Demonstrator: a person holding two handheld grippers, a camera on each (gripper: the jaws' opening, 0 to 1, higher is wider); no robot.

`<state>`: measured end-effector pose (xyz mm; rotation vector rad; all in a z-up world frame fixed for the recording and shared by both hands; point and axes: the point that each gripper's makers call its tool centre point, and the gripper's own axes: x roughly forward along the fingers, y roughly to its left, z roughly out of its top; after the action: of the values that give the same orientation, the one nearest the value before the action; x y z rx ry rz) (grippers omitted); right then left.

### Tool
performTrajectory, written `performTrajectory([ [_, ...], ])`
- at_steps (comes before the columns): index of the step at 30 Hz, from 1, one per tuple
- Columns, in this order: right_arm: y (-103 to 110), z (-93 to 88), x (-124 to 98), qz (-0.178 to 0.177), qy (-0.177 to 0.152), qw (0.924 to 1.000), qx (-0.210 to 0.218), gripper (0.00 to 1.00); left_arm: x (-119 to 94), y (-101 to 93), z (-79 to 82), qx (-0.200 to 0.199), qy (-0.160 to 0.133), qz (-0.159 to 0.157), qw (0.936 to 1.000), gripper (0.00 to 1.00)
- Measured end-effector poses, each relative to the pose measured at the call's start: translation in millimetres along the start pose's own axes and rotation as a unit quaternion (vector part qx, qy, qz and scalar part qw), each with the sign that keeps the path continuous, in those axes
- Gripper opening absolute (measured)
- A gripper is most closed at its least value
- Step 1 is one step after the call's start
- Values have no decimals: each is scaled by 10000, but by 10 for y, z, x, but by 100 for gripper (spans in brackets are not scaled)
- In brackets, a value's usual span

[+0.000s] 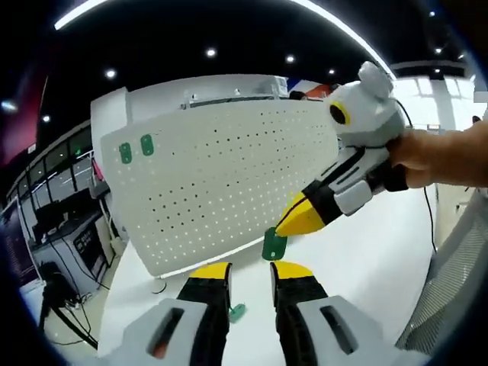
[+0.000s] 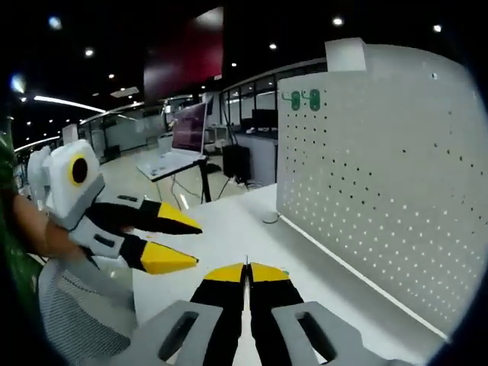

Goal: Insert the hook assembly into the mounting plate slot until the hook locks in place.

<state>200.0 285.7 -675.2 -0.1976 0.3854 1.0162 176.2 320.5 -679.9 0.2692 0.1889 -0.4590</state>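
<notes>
A white perforated mounting plate [image 1: 221, 175] stands upright on the white table [image 1: 366, 267], with two green hooks [image 1: 136, 149] fixed near its upper left corner. My right gripper [image 1: 293, 223] comes in from the right, shut on a green hook assembly [image 1: 274, 245] that hangs just in front of the plate's lower edge. My left gripper [image 1: 252, 273] is open below it, holding nothing. A small green piece [image 1: 238, 311] lies on the table between the left jaws. In the right gripper view the plate [image 2: 381, 191] fills the right side, my right gripper [image 2: 245, 271] is shut, and the left gripper [image 2: 183, 240] stands open at the left.
A person's hand [image 1: 435, 156] holds the right gripper. A mesh chair back [image 1: 450, 290] is at the table's right edge. Office desks with a laptop on a stand [image 2: 183, 130] lie beyond the table. A small round foot [image 1: 158, 286] sits by the plate's lower left corner.
</notes>
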Motion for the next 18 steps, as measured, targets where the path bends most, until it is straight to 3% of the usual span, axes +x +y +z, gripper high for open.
performTrajectory([
  [8,171,247,-119,68,-160,9998,-37,0,60,-70,69,375,-11,-38,9993,25],
  [18,290,316,-144,100,-190,9998,-41,0,104,-121,209,536,-159,-46,9984,25],
])
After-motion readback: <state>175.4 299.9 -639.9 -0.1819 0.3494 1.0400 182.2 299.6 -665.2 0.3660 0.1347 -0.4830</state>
